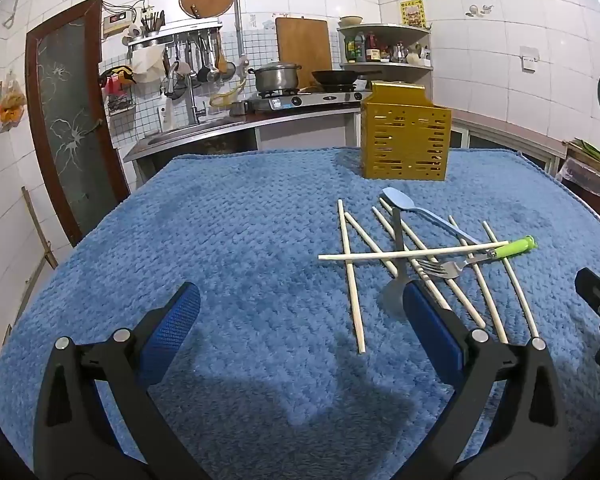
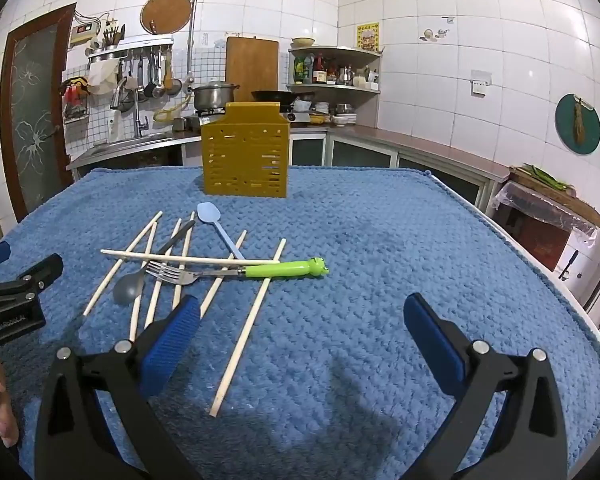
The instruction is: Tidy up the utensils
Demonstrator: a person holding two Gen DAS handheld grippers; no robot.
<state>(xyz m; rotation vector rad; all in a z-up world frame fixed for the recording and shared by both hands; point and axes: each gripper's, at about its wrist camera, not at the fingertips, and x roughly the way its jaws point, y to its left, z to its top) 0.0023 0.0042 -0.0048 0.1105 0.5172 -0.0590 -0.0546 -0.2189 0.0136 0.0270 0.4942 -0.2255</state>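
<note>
Right wrist view showed the utensils lying crossed in a loose pile on the blue-covered table [image 2: 380,220]: pale wooden chopsticks [image 2: 242,338], a fork [image 2: 172,272] with a green handle, a light blue spoon [image 2: 210,214] and a grey spoon [image 2: 128,288]. A yellow slotted holder [image 2: 246,156] stood upright just beyond them. Left gripper [image 1: 300,312] and right gripper [image 2: 300,320] hovered near, jaws fully spread, gripping nothing.

Home kitchen, gas stove [image 1: 300,100], sink [image 1: 188,132], hanging ladles [image 1: 204,60]
</note>
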